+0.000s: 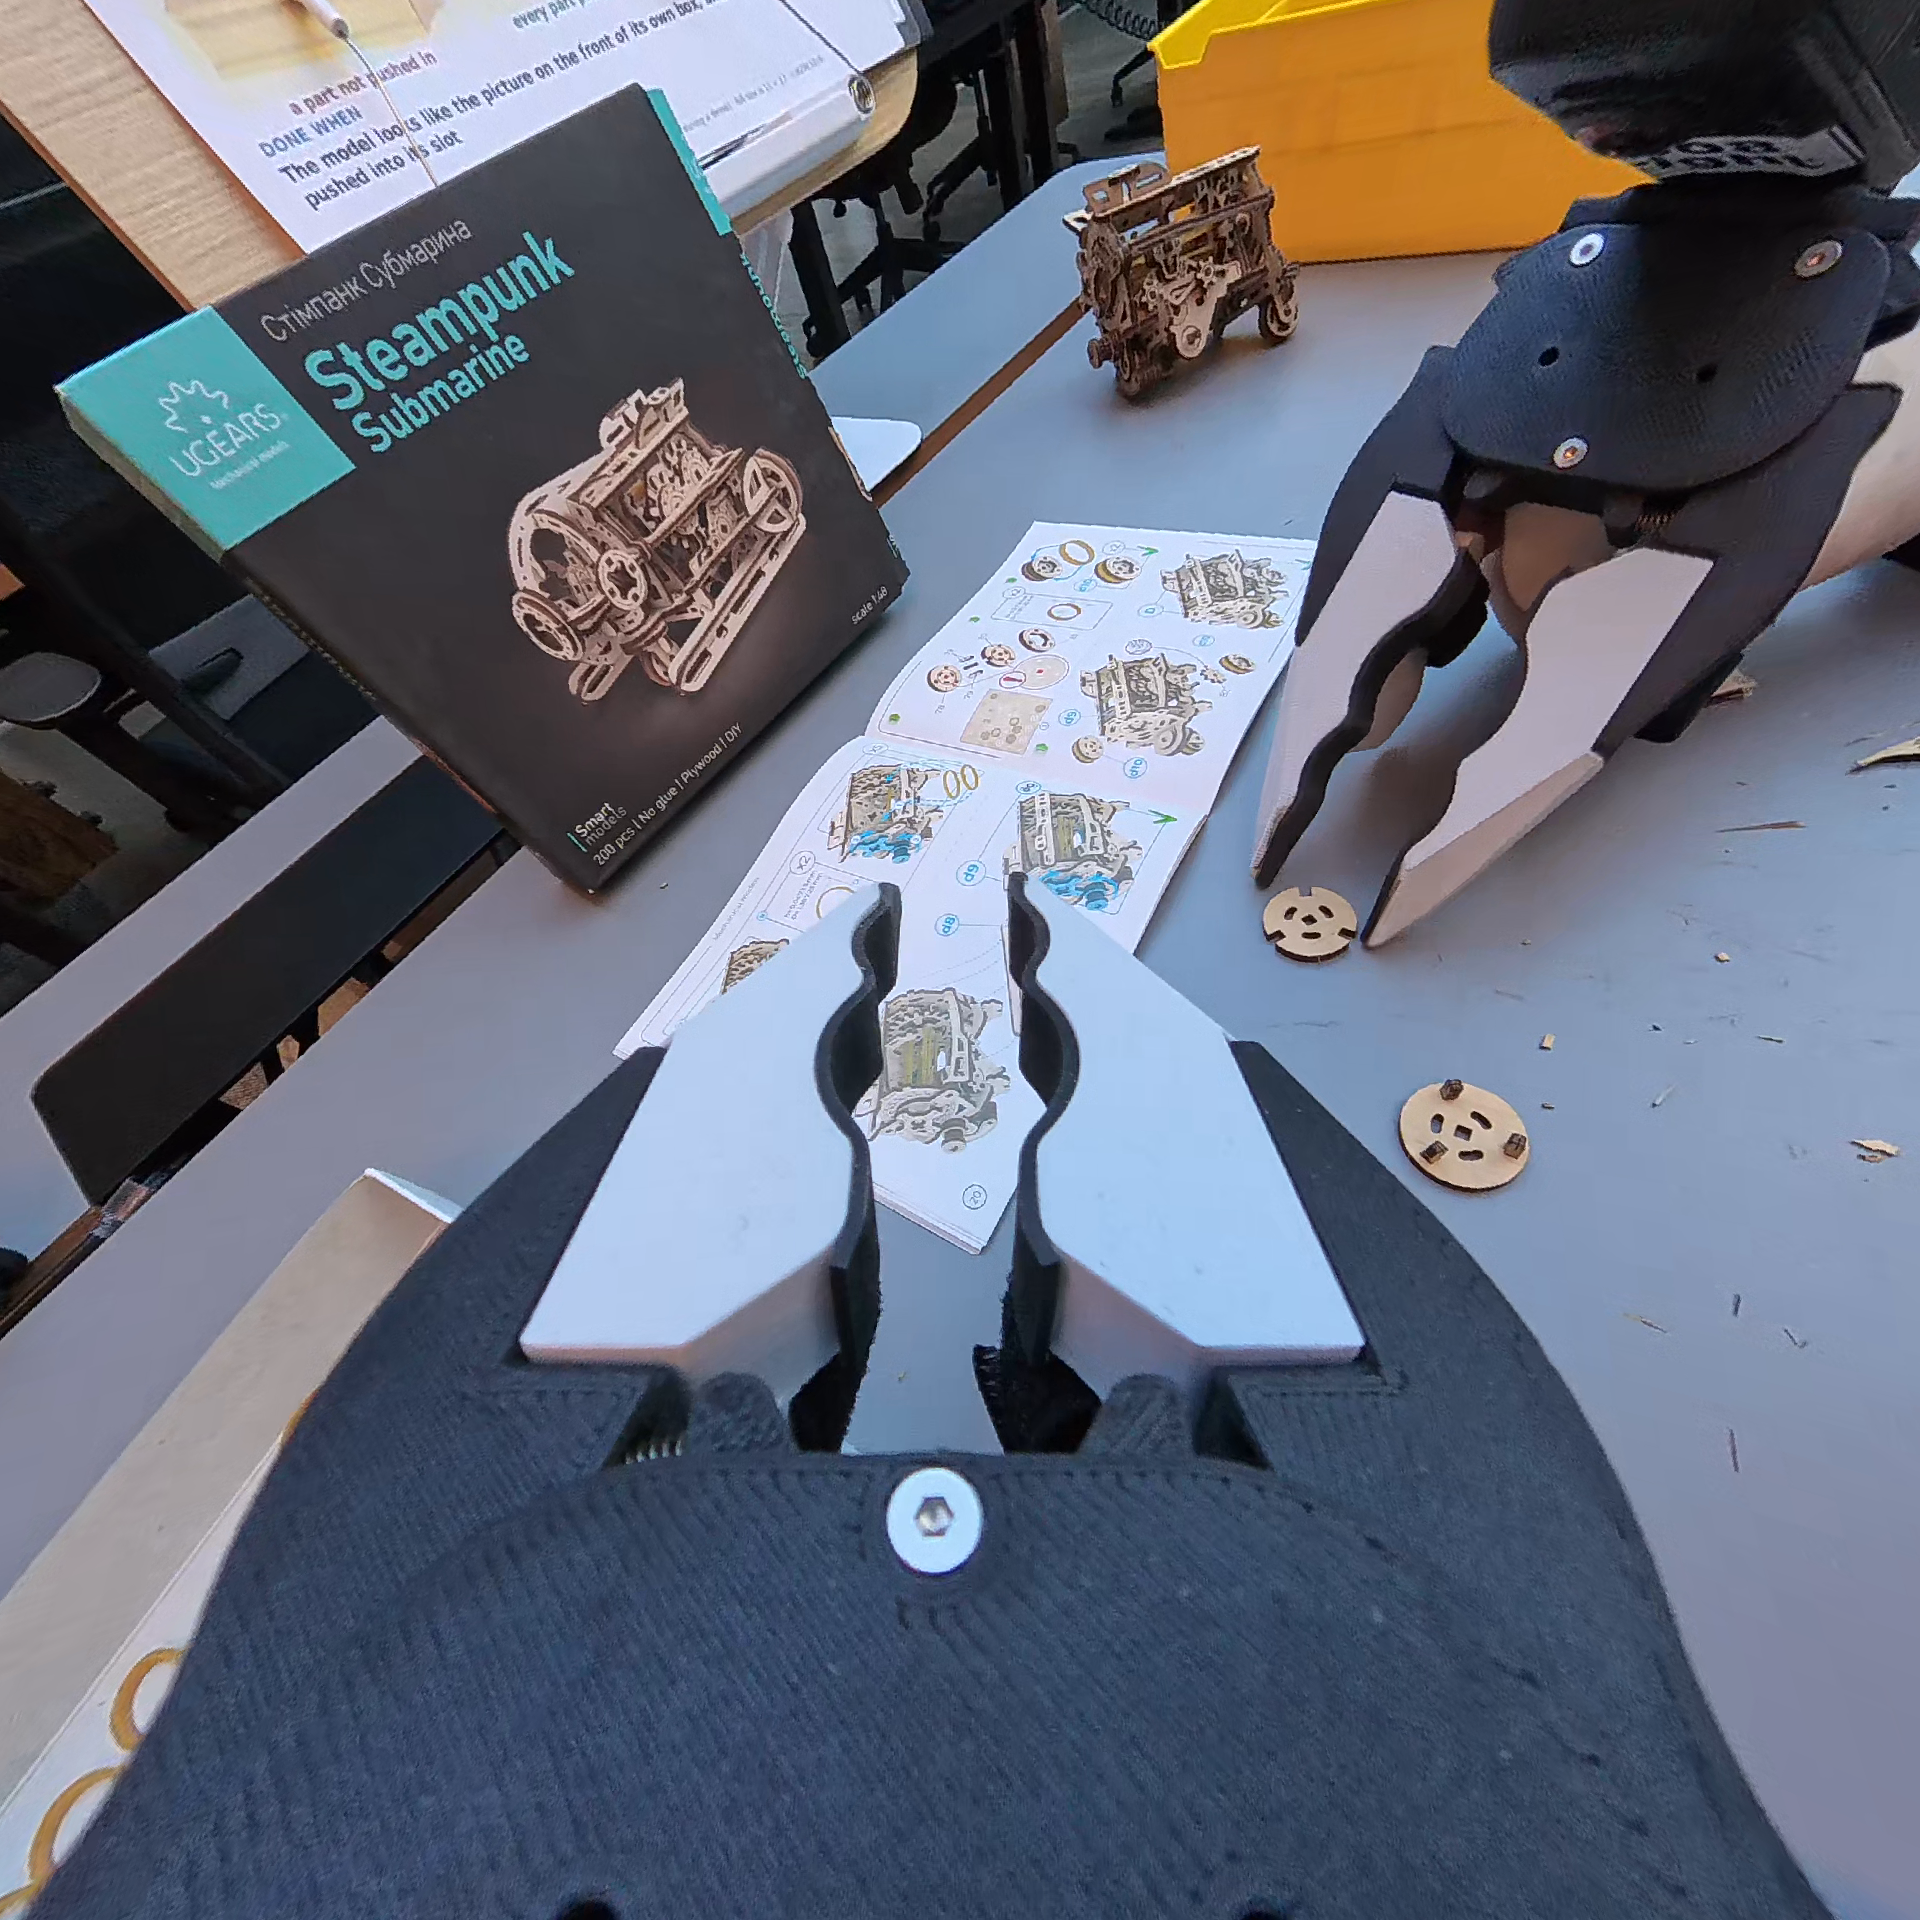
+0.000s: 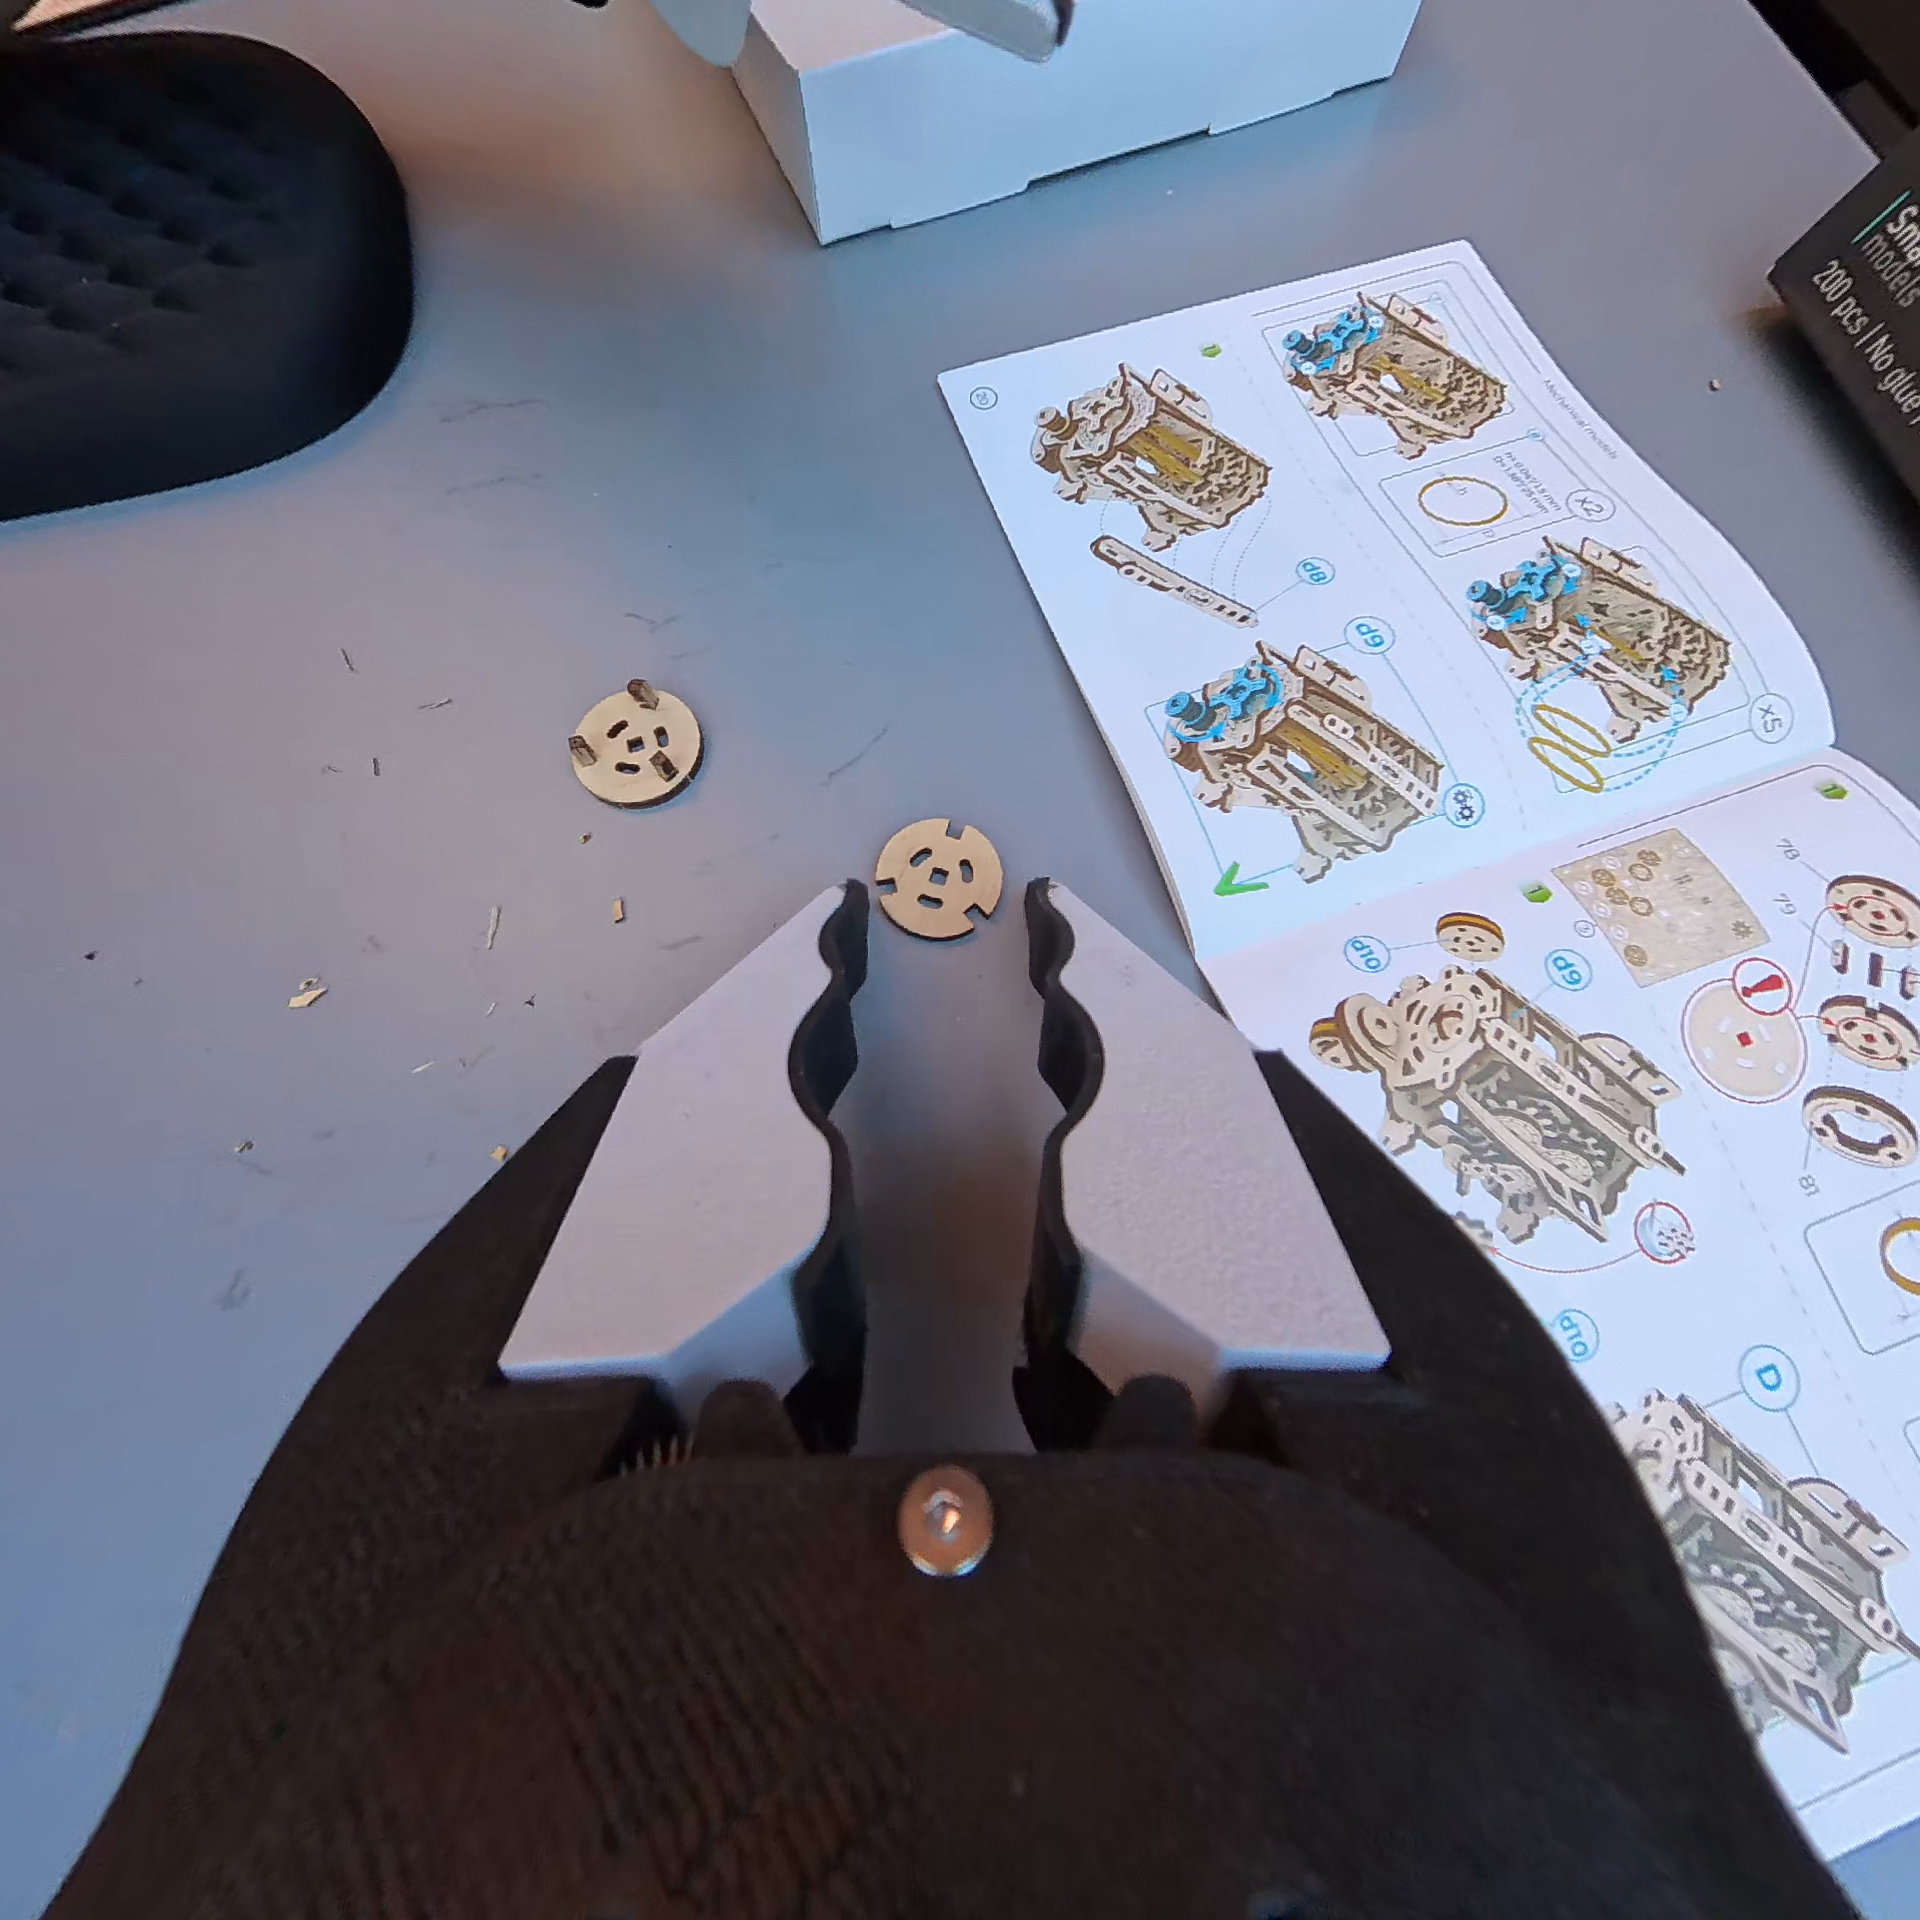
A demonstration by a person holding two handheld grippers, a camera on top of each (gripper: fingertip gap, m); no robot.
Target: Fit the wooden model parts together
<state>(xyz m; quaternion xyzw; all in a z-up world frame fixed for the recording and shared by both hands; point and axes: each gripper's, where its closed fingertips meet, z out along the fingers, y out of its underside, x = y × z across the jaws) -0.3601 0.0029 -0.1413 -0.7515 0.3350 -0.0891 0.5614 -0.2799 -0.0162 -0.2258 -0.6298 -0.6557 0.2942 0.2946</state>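
Grey table (image 2: 644, 436) strewn with wood splinters; both left tongs (image 1: 954, 902) and right tongs (image 2: 945, 899) gape empty.

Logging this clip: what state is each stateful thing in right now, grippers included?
Left gripper: open, empty, above the booklet.
Right gripper: open, empty, tips at the notched disc.
Round notched wooden disc: flat on the grey table, ungrasped.
Round wooden disc with three upright pegs: flat, apart from the notched disc.
White instruction booklet: open.
Dark model kit box: propped upright.
Assembled wooden model: standing.
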